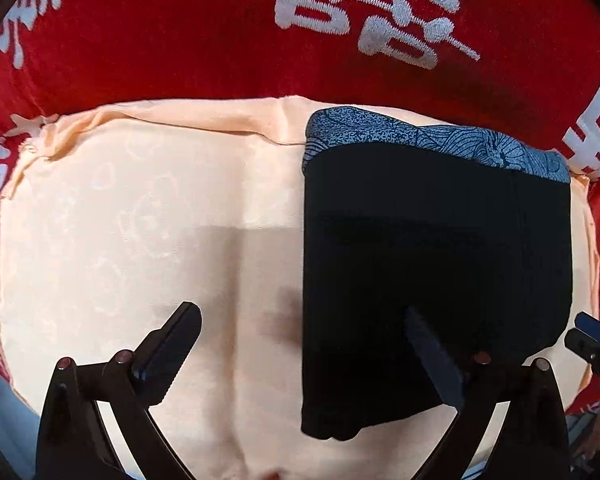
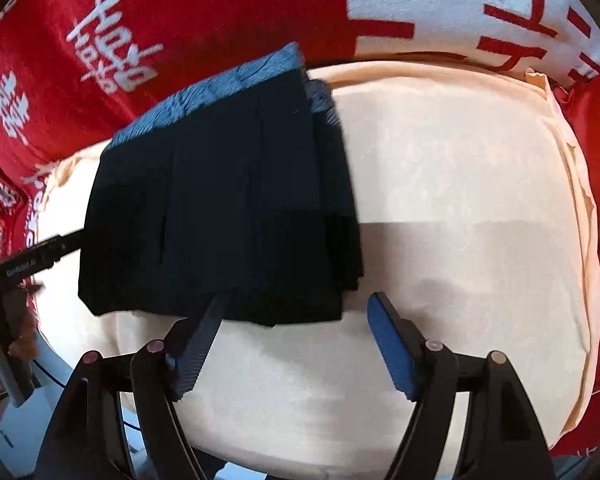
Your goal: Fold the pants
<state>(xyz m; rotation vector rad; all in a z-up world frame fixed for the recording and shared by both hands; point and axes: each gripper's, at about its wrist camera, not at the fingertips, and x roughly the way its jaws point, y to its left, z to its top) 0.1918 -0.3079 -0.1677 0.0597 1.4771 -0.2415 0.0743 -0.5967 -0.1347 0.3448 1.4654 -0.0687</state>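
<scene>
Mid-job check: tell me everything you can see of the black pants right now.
The black pants are folded into a compact, roughly rectangular stack of several layers, edges showing on one side in the right wrist view. A blue-grey patterned waistband lies along the far end. The fabric looks soft, matte and dark. The stack lies flat on the peach cushion. Both the left gripper and the right gripper are open, hovering at the near edge; contact is unclear.
</scene>
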